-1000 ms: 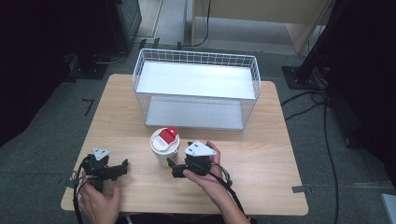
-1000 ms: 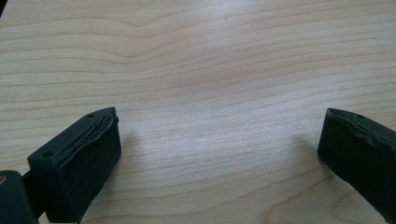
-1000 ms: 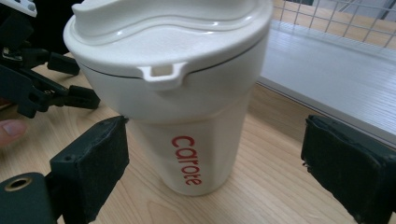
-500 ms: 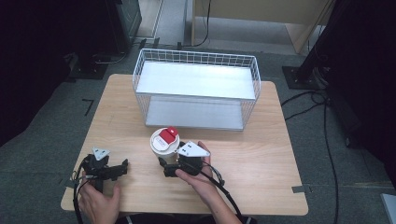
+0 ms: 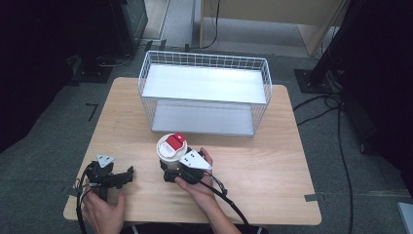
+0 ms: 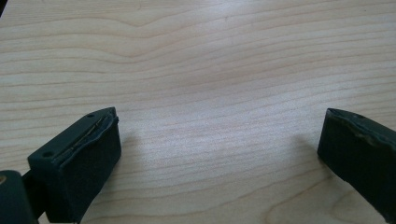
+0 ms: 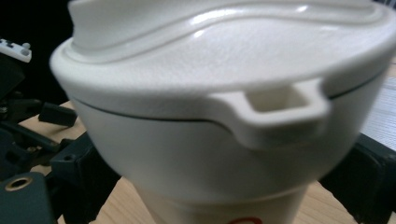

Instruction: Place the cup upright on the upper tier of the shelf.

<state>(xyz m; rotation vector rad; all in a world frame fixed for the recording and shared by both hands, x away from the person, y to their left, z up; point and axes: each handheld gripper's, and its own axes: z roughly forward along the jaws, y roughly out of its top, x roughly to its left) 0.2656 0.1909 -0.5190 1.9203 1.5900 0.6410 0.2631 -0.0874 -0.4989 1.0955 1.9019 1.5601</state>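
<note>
A white lidded cup (image 5: 170, 148) with a red tab on its lid is standing upright on the wooden table (image 5: 272, 161), toward the near edge and a little left of centre. The right gripper (image 5: 170, 171) is sitting just behind it on the person's side, its grey plate touching the cup's rim in the high view; in the right gripper view the cup (image 7: 219, 116) is looming very close, with a black jaw showing at each side of its body, so the jaws are bracketing it, though the close and blurred view is not showing whether they are actually pressing, so I cannot tell if it is gripped. The left gripper (image 5: 127, 174) is resting near the table's front left corner, well apart from the cup, its jaws spread wide over bare wood (image 6: 210, 84). A white wire basket (image 5: 204, 92) with two shelves is standing beyond the cup, near it but not touching, blocking the far middle of the table.
</note>
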